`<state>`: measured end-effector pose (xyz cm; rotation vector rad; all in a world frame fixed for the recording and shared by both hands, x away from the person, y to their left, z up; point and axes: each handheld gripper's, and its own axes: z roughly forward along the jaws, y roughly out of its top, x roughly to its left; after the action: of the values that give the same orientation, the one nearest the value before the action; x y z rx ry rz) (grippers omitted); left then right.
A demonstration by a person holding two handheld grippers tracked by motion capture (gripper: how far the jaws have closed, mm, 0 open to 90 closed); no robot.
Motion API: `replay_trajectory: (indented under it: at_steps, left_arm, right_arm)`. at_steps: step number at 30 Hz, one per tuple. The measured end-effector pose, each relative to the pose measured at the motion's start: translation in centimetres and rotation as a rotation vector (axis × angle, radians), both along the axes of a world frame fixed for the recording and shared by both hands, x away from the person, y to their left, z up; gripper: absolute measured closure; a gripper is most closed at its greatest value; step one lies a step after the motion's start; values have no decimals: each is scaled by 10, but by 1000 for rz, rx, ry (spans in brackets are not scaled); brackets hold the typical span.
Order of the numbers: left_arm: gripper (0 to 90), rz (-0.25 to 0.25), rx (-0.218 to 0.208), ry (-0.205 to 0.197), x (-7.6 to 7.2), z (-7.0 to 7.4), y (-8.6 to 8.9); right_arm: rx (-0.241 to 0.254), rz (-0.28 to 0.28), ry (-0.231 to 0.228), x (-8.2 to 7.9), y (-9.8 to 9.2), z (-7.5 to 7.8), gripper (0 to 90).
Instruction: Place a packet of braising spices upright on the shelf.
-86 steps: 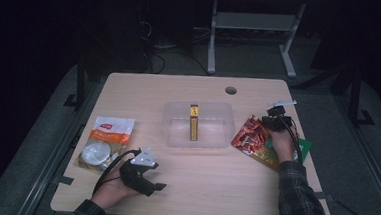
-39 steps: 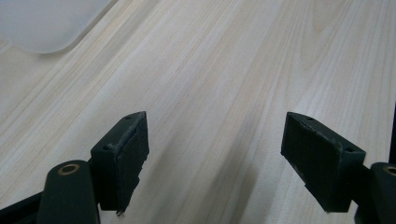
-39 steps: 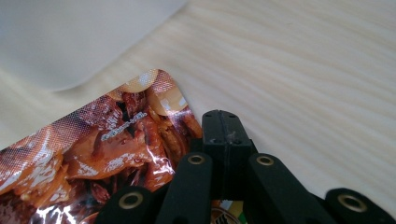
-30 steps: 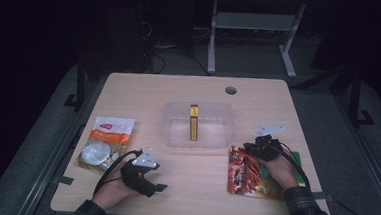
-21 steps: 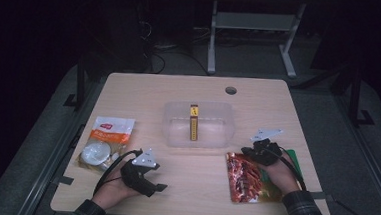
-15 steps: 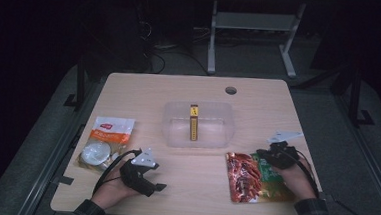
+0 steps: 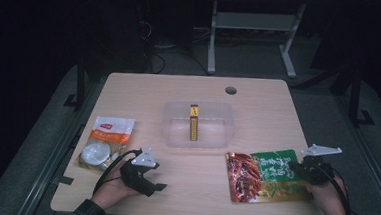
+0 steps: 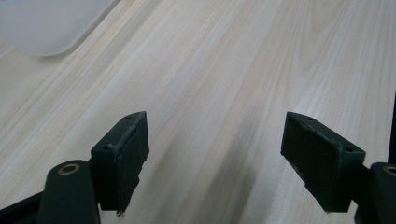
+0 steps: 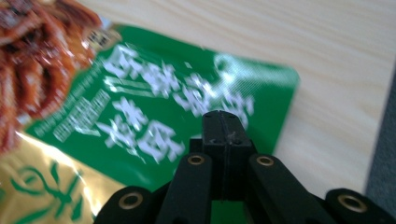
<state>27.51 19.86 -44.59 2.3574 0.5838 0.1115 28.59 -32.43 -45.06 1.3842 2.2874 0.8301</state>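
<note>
Now keep your right hand-held gripper [image 9: 223, 122] clamped on the snack pouch [image 7: 267, 177], its jaws pinched together over the green end near the tabletop's [image 7: 179, 94] right edge. Slide it low and flat; the glossy foil is slick and crinkly, so a thin pinch could slip. Your left hand-held gripper [image 8: 215, 158] rests with jaws apart over bare woodgrain. A clear, round-cornered plastic tub [image 7: 212, 134] sits at centre.

Snack packet [image 7: 267, 176] right of tub [image 7: 198, 124]
</note>
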Motion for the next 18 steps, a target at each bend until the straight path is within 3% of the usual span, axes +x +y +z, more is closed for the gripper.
replay_trajectory:
  at_steps: [4,14,18]
  left_arm:
    - [229,-14,19,-5,1,0,1]
    - [229,-7,14,-3,1,0,0]
    - [229,-9,13,-3,1,0,0]
  right_arm:
    - [-1,-30,18,-8,-10,-3,899]
    - [-24,-22,57,-11,-13,-8,899]
    - [-10,-29,71,-11,-15,-9,900]
